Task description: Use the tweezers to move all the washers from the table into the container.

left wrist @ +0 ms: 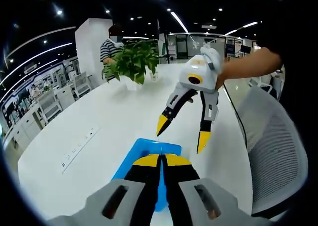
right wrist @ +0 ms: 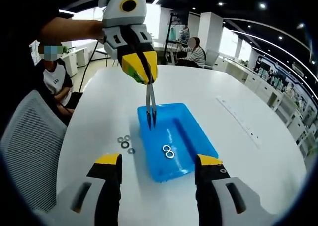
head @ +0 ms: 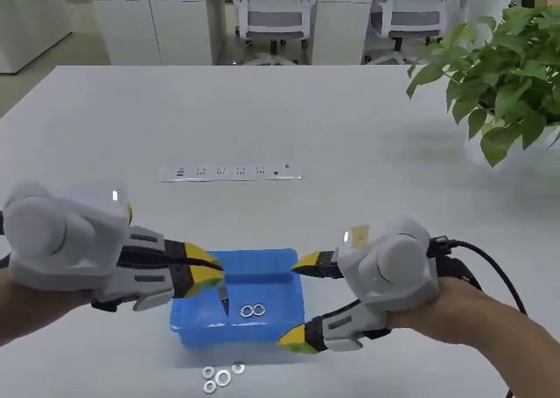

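The left gripper [head: 208, 274] is seen with its jaws clamped together on the tweezers [head: 223, 300], which are pointed down into the blue container [head: 276, 262]. In the right gripper view the tweezers [right wrist: 150, 107] are shown hanging from the left gripper [right wrist: 140, 67], with their tips close together above the floor of the container [right wrist: 191, 136]. Whether anything is pinched between the tips cannot be told.

The right gripper [head: 300, 299] is held at the right side of the container with its jaws spread wide apart and nothing between them. The same gap is seen in its own view [right wrist: 159, 161] and from the left gripper view [left wrist: 184, 129].

Two washers [head: 252, 310] are lying side by side inside the container, touching or nearly so. A small cluster of loose washers [head: 223, 378] is left on the white table [head: 350, 136], just beside the container's near edge. A power strip [head: 232, 172] is laid farther back, and a potted plant [head: 499, 74] is stood at the far right
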